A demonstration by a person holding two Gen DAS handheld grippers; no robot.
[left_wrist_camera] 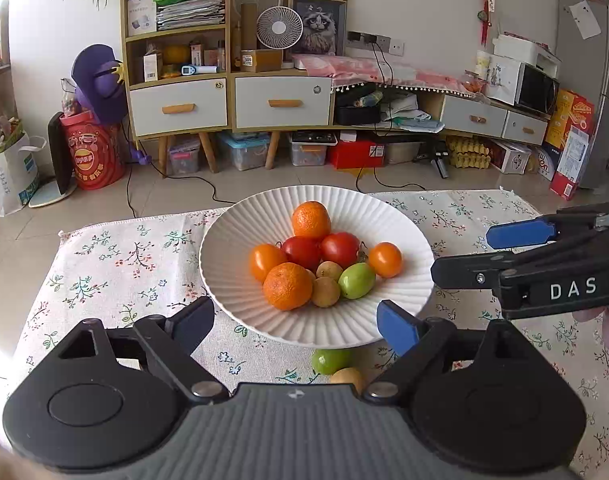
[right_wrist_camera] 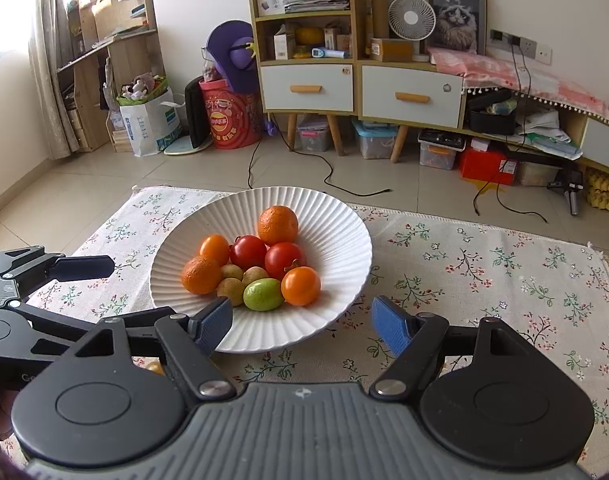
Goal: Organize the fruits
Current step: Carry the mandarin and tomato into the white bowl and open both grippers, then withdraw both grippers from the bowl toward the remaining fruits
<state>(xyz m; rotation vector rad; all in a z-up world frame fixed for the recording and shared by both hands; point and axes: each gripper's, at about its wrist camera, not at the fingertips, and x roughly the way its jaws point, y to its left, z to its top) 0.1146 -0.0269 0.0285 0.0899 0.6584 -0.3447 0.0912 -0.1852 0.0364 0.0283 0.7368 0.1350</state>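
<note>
A white ribbed plate (left_wrist_camera: pixel 260 220) (right_wrist_camera: pixel 336 236) stands on a flowered cloth. It holds two mandarins (left_wrist_camera: pixel 287 286), two red tomatoes (left_wrist_camera: pixel 339 249), two orange tomatoes (left_wrist_camera: pixel 385 259), a green fruit (left_wrist_camera: pixel 356 280) and small brown fruits (left_wrist_camera: pixel 325 292). On the cloth in front of the plate lie another green fruit (left_wrist_camera: pixel 330 360) and a brown fruit (left_wrist_camera: pixel 346 378), partly hidden by my left gripper. My left gripper (left_wrist_camera: pixel 298 324) is open over the plate's near rim, holding nothing. My right gripper (right_wrist_camera: pixel 300 325) is open at the near rim too, also holding nothing, and shows at the right (left_wrist_camera: pixel 462 254) of the left wrist view.
The flowered cloth (right_wrist_camera: pixel 484 264) covers a low table with tiled floor beyond its far edge. Cabinets (left_wrist_camera: pixel 282 102), storage boxes and cables stand along the far wall. A small yellow-orange thing (right_wrist_camera: pixel 154 367) peeks out under my right gripper.
</note>
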